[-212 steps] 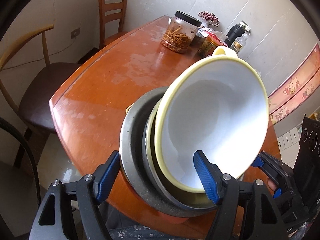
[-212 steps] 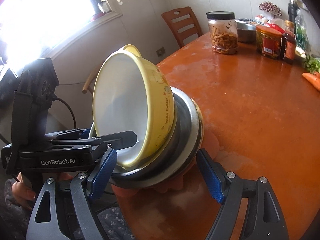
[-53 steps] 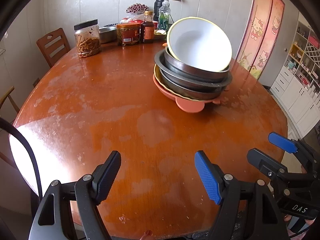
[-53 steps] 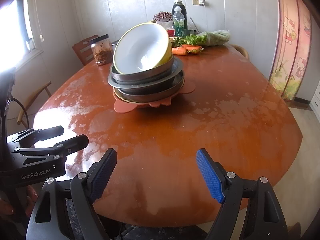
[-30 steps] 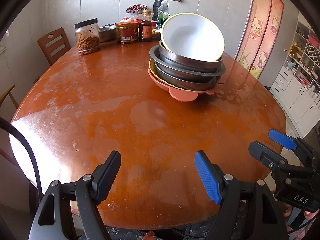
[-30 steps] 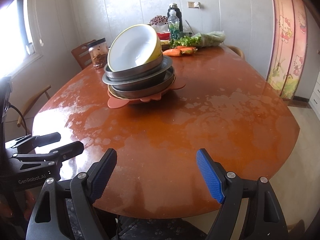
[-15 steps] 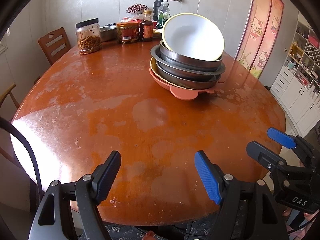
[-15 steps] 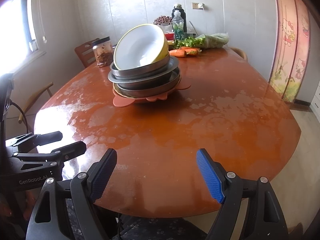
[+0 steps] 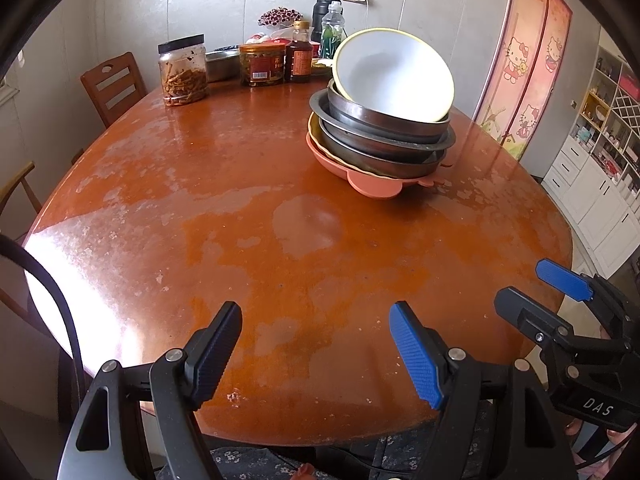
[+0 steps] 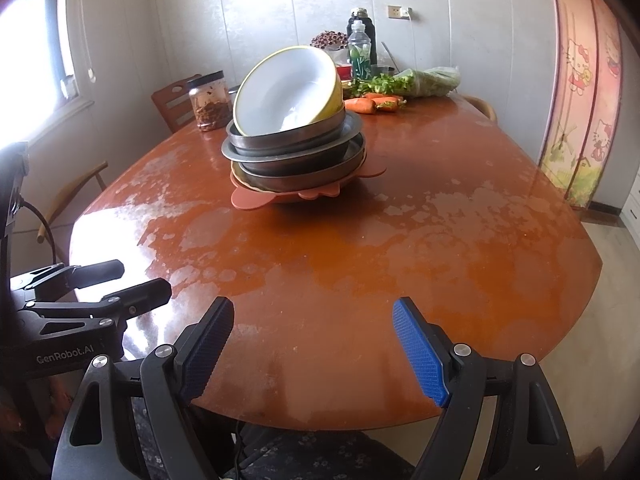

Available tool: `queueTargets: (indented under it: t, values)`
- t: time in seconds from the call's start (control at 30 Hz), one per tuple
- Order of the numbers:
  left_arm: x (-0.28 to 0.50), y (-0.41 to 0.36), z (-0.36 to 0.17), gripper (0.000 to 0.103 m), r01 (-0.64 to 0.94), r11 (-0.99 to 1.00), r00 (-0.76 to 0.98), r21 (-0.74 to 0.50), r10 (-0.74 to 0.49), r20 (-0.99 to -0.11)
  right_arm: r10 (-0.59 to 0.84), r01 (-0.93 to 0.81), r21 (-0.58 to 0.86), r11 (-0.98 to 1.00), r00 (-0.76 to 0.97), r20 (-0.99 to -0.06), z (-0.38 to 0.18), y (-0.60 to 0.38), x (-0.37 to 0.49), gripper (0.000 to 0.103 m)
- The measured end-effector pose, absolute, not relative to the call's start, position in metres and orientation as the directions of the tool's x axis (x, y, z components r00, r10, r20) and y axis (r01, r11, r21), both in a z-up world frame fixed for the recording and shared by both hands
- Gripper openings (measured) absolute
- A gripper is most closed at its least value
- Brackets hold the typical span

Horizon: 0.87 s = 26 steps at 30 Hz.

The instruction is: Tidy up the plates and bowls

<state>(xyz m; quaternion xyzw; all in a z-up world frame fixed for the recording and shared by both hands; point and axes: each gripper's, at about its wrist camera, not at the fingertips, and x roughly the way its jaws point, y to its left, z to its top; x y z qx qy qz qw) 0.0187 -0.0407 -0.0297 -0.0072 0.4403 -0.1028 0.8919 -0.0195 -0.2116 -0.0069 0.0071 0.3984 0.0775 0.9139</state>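
The left gripper (image 9: 316, 350) is open, and nothing is between its two blue pads. It hangs over the near edge of the table (image 9: 240, 240). The right gripper (image 10: 314, 350) is open too, with nothing in it, and it also hangs over the near edge. The two grippers are side by side, and each one shows at the edge of the other's view. Both are well apart from the dishes. Farther out on the orange table sits one pile of dishes. At the bottom is a pink plate (image 9: 374, 188) with little tabs on its rim. On it sits a yellow plate (image 9: 314, 130), of which only the rim shows. Then come grey metal bowls (image 9: 380, 140), one inside the other. On the very top is a yellow bowl (image 10: 288, 92), white inside. It is tipped over to one side and leans in the top metal bowl. Behind the pile, at the far end of the table, stand a big jar (image 9: 183, 70), a red jar (image 9: 262, 65), a sauce bottle (image 9: 299, 58) and a water bottle (image 10: 362, 56). Carrots (image 10: 372, 104) and green leaves (image 10: 420, 80) lie there too. A wooden chair (image 9: 113, 88) stands by the table.
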Motion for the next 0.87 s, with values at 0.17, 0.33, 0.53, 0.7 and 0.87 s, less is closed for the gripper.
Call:
queueTargets:
  t: [0.17,0.33,0.53,0.7,0.87]
  values:
    - [0.019,-0.040,-0.030,0.076,0.175,0.979,0.594,-0.103,-0.188,-0.782,0.147,-0.140,0.071,0.988,0.670,-0.728,-0.008,-0.211,-0.020,0.083]
    - [0.020,-0.038,-0.030,0.076,0.169,0.980,0.595,-0.107,-0.188,-0.781,0.142,-0.136,0.067,0.988,0.668,-0.730,-0.010,-0.211,-0.019,0.083]
    - [0.027,-0.035,-0.033,0.076,0.156,0.982,0.595,-0.106,-0.179,-0.784,0.149,-0.145,0.069,0.987,0.664,-0.733,-0.010,-0.212,-0.015,0.083]
    - [0.037,-0.032,-0.035,0.076,0.144,0.985,0.589,-0.098,-0.165,-0.791,0.146,-0.143,0.069,0.987,0.650,-0.746,-0.012,-0.213,-0.004,0.083]
    - [0.059,-0.012,-0.039,0.076,0.089,0.989,0.568,-0.117,-0.147,-0.810,0.162,-0.143,0.091,0.985,0.633,-0.757,-0.012,-0.218,0.013,0.083]
